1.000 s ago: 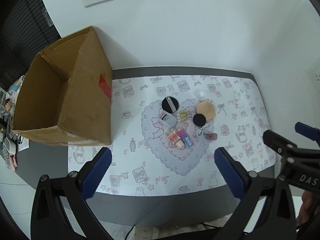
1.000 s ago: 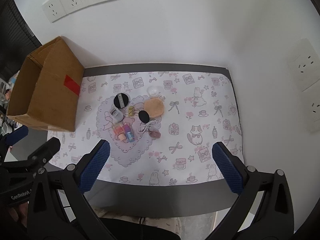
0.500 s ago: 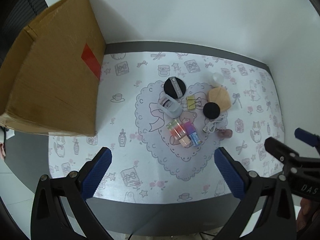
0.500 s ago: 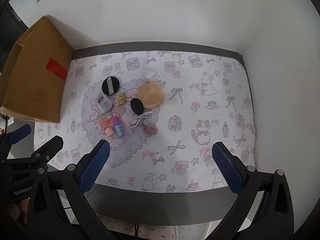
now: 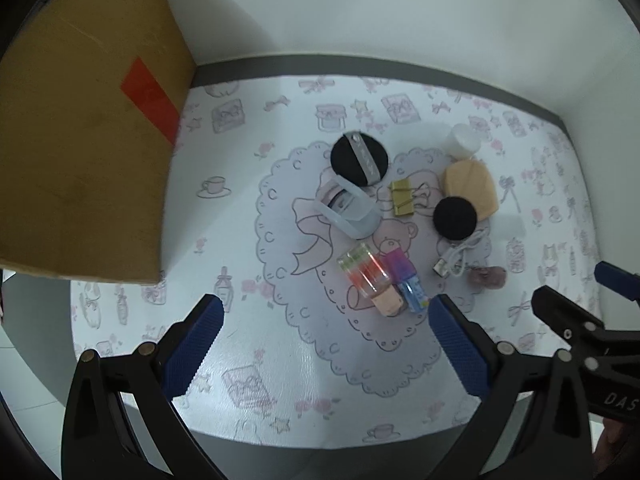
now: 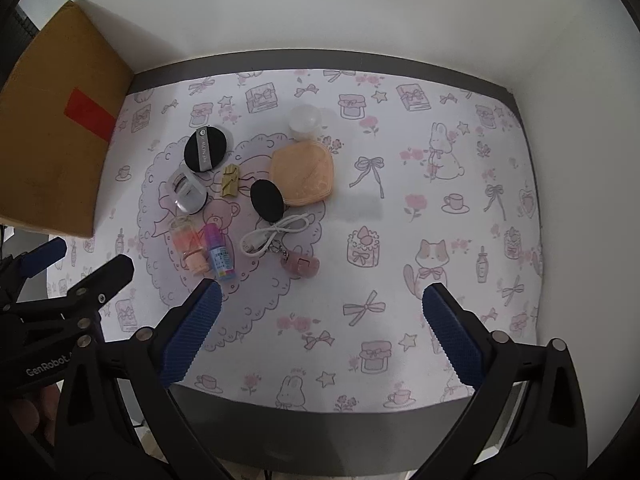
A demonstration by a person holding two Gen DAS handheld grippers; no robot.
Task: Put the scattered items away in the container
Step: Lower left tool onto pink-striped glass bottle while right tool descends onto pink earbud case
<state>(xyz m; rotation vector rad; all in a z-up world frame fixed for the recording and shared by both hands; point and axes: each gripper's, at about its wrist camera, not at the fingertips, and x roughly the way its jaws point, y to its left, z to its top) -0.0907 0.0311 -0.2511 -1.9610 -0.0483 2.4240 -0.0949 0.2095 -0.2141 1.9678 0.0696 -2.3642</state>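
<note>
Both grippers, left [image 5: 324,332] & right [image 6: 320,320], are held wide apart, empty, above the mat's near edge. Scattered items [image 5: 400,220] are clustered just beyond them; cardboard box [image 5: 88,128] is seen far left.

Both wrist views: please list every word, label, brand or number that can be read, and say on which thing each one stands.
"GenRobot." on the left gripper body, right wrist view; the end runs out of sight.
"DAS" on the right gripper body, left wrist view; cut off by the frame edge.
Strap of the black puff: print there, too blurred to read.
Small blue bottle: label print too small to read.
Cardboard box: red tape, no text visible.
</note>
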